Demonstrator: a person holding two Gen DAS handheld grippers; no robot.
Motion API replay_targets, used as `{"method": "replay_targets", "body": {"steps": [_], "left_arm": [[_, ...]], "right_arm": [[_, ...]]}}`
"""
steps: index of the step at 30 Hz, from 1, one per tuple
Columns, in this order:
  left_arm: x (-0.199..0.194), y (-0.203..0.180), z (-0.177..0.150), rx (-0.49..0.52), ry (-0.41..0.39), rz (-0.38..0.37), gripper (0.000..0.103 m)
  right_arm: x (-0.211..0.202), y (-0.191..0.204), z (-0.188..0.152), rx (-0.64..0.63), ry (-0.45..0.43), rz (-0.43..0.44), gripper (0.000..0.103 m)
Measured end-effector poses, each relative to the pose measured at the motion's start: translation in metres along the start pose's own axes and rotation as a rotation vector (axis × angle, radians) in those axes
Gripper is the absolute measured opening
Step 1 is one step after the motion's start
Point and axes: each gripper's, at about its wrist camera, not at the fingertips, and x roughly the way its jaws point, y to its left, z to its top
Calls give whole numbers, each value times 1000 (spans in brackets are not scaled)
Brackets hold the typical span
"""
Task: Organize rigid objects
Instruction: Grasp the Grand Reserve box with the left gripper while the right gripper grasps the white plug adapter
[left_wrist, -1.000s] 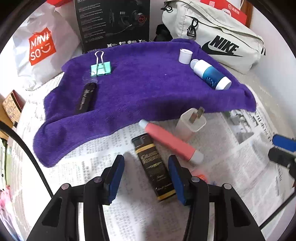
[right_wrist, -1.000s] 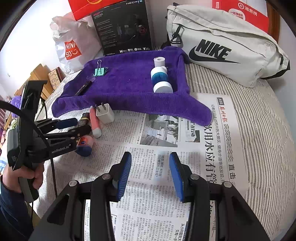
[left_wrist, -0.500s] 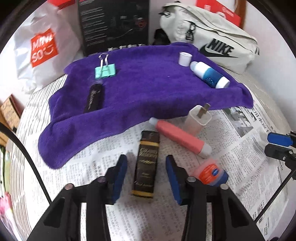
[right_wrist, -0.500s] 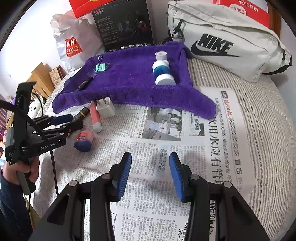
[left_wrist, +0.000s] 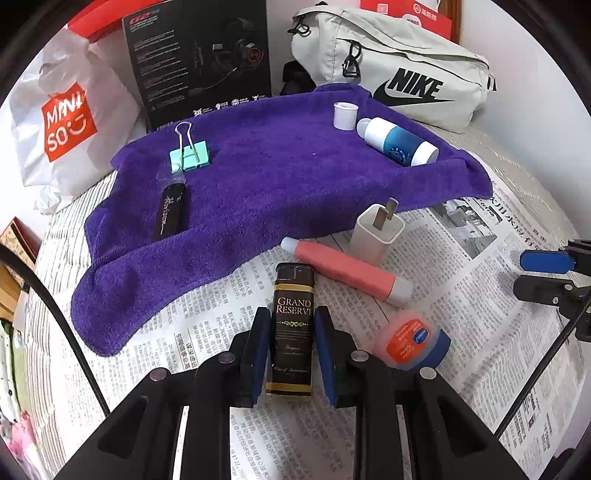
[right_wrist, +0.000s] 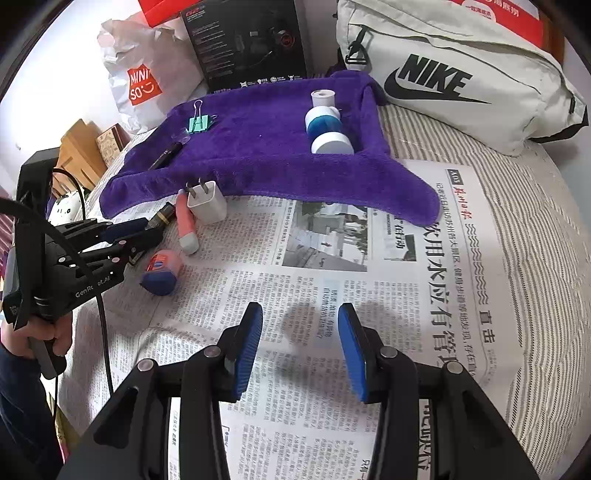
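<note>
My left gripper (left_wrist: 291, 350) is shut on a black "Grand Reserve" lighter (left_wrist: 293, 325) that lies on the newspaper, its blue pads pressing both sides. Next to it lie a pink tube (left_wrist: 347, 271), a white plug adapter (left_wrist: 376, 232) and a small red-and-blue jar (left_wrist: 412, 339). On the purple towel (left_wrist: 277, 177) lie a green binder clip (left_wrist: 189, 155), a black pen-like stick (left_wrist: 170, 212), a white cap (left_wrist: 345, 115) and a blue-and-white bottle (left_wrist: 397, 142). My right gripper (right_wrist: 299, 347) is open and empty over bare newspaper (right_wrist: 369, 295), right of the left gripper (right_wrist: 147, 234).
A Nike bag (left_wrist: 406, 70), a black headset box (left_wrist: 199, 55) and a Miniso bag (left_wrist: 66, 118) stand behind the towel. The striped bed cover (right_wrist: 535, 221) shows to the right of the newspaper.
My left gripper has moved forward and closed its jaws on the lighter. My right gripper has stayed open in about the same place.
</note>
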Motion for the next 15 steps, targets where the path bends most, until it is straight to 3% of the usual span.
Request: {"method": "replay_targets", "body": {"steps": [7,10,15], "left_arm": [[-6,10,-3,-24,-9,10,23],[-15,27,-7,-82,-17,-37,23],[-26,48,-14,-103,-13,2,23]], "right_arm": [[3,12,7,-24,1,2,43],[4,21,13,-48,-9,10,43],[13,41,31,-94,-28,29,43]]}}
